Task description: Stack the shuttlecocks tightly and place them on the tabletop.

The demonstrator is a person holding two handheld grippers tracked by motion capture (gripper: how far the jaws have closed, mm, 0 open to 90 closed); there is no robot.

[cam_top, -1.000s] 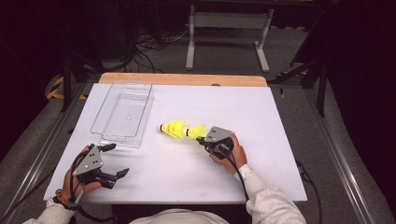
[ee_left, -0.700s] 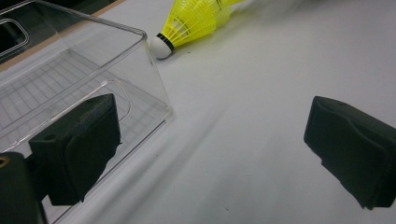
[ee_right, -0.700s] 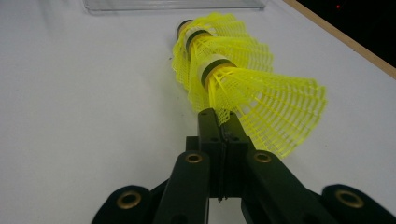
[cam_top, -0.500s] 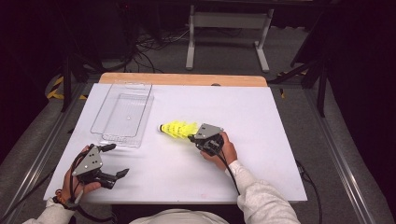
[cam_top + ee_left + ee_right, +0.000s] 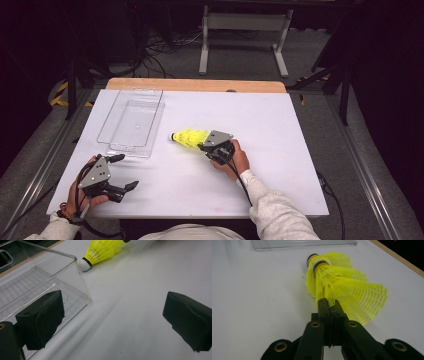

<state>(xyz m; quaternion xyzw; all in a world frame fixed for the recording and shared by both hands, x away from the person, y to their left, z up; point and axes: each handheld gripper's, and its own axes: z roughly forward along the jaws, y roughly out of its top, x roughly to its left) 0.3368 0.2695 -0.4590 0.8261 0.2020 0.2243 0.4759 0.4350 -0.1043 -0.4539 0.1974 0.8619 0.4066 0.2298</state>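
On the white, matte bench two bright yellow shuttlecocks lie nested one inside the other, roughly at its middle. Their skirts are flared cones of fine plastic mesh with thin ribs, and each rounded white cork nose carries a dark band. The noses point toward a clear plastic bin, which stands near the far left of the bench, close to the shuttlecocks but not touching them. It is a rectangular tray with glossy see-through walls, rounded corners and a faint grid on its floor.

The right gripper has its black jaws pressed together, pinching the rim of the outer mesh skirt. The left gripper rests near the bench's front left corner with its jaws spread wide. Its blocky black pads look soft and slightly grainy, one of them just beside the bin's near corner.
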